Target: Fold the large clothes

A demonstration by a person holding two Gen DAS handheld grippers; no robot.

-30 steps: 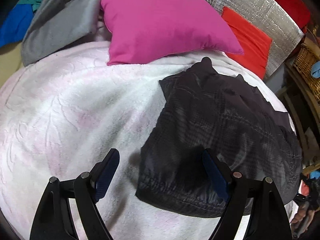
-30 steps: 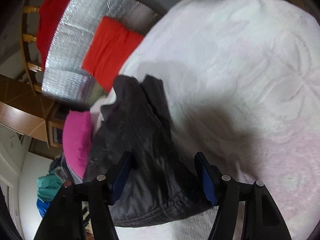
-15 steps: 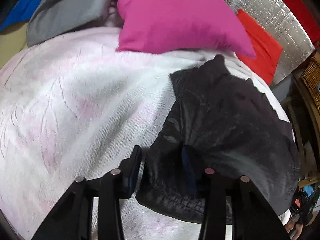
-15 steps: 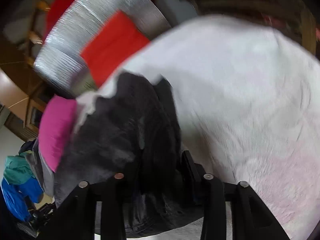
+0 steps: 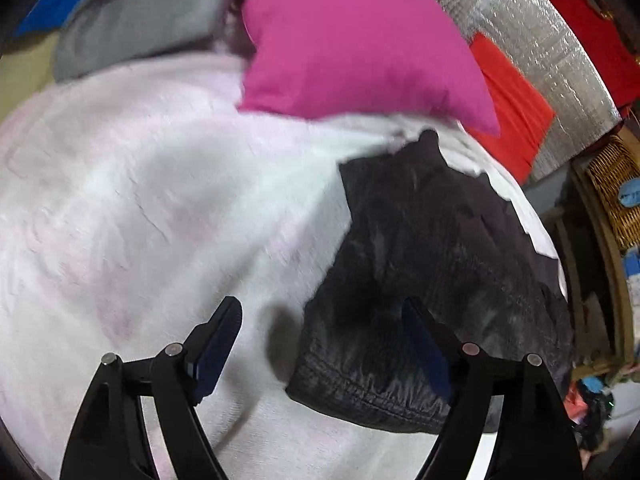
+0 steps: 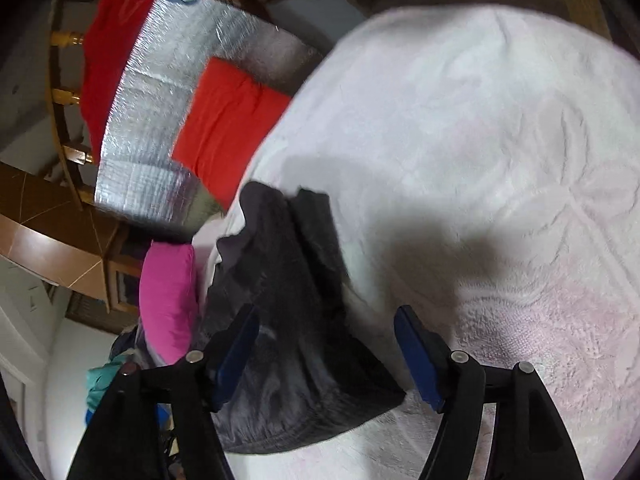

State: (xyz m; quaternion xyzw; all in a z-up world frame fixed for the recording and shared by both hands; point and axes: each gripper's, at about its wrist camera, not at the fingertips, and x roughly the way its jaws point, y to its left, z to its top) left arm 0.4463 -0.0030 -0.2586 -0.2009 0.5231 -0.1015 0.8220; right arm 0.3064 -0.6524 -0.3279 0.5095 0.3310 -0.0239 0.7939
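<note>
A dark grey-black garment [image 5: 432, 272] lies folded into a rough rectangle on the white fleece bed cover [image 5: 140, 208]. It also shows in the right wrist view [image 6: 288, 312]. My left gripper [image 5: 322, 320] is open, just above the garment's near left corner, holding nothing. My right gripper [image 6: 326, 332] is open over the garment's near right edge, holding nothing. The hem runs below both grippers.
A pink pillow [image 5: 352, 40] lies behind the garment, with a grey cloth [image 5: 136, 20] to its left. A red cushion [image 5: 512, 108] and silver foil panel [image 5: 552, 52] stand at the bed's far right. A wicker basket [image 5: 612, 184] sits past the bed edge.
Half a second ago both grippers were closed on the garment's near edge. Now both have opened and let it go, and the garment lies flat.
</note>
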